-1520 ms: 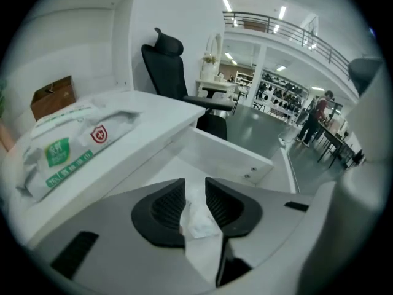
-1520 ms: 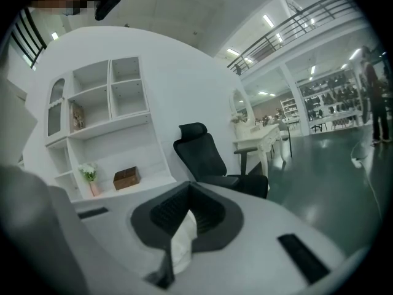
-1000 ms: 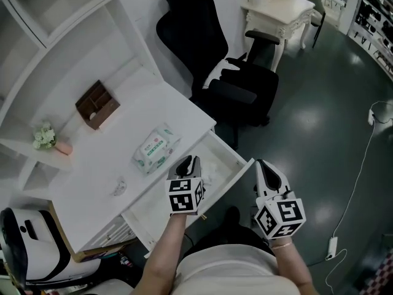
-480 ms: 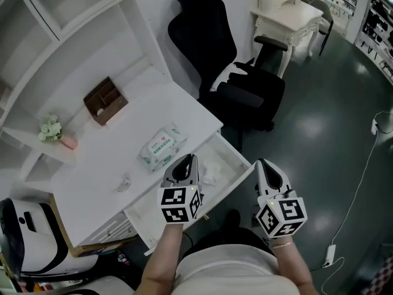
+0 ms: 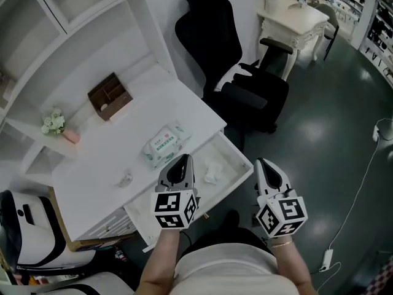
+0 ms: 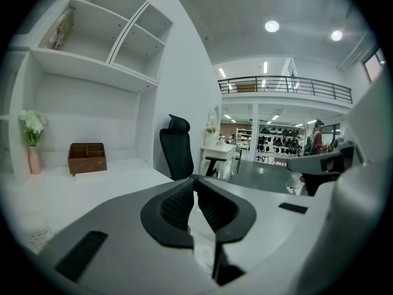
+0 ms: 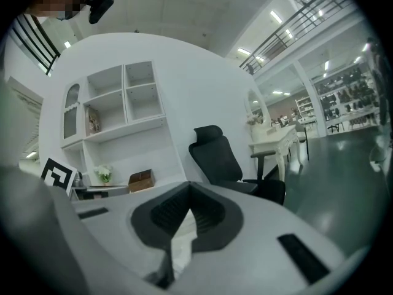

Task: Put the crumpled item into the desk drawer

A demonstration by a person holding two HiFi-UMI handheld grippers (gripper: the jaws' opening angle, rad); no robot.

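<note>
The crumpled white item lies inside the open desk drawer, near its right end. My left gripper hovers over the drawer's middle, just left of the item and apart from it. Its jaws are shut with nothing between them, as the left gripper view shows. My right gripper hangs off the drawer's right corner over the floor. Its jaws meet at the tips with nothing in them.
On the white desk lie a pack of wet wipes, a small clear object and a wooden organizer. A flower vase stands on a shelf. A black office chair stands beyond the drawer, a white side table behind it.
My left gripper has drawn back toward me and a little left, away from the crumpled item, which stays in the drawer. The right gripper has hardly moved.
</note>
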